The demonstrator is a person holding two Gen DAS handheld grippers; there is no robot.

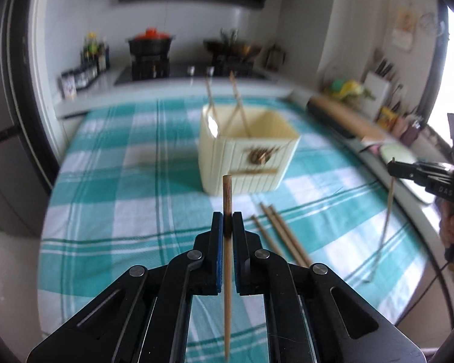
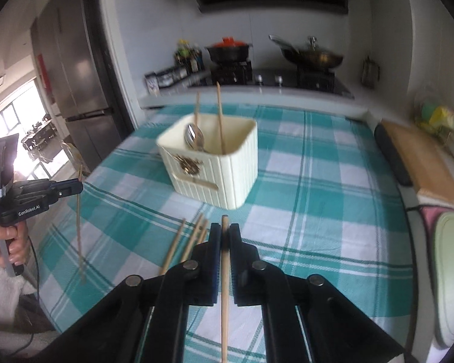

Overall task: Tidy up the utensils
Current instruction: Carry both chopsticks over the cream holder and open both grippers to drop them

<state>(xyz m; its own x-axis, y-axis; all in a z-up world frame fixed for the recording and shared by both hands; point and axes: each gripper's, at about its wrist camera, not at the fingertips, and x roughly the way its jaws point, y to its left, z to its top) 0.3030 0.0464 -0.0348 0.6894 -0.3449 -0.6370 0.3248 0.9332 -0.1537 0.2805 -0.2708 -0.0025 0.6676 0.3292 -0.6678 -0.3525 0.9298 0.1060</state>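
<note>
A cream ribbed utensil holder point(image 1: 248, 157) point(image 2: 215, 163) stands on the teal checked cloth, holding two chopsticks point(image 2: 219, 121) and a metal spoon point(image 2: 193, 139). My left gripper point(image 1: 227, 220) is shut on an upright wooden chopstick point(image 1: 227, 199), held above the cloth in front of the holder. My right gripper point(image 2: 225, 233) is shut on another upright chopstick point(image 2: 224, 266). Three loose chopsticks point(image 1: 281, 236) point(image 2: 187, 245) lie on the cloth between the grippers and the holder. Each gripper shows in the other's view, the right one point(image 1: 392, 166) and the left one point(image 2: 78, 186), with its chopstick hanging down.
A wooden cutting board point(image 2: 420, 163) and a green board point(image 2: 451, 272) lie at the table's right edge. A stove with a pot point(image 2: 228, 50) and a wok point(image 2: 311, 56) stands on the counter behind. A fridge point(image 2: 72, 84) stands at the left.
</note>
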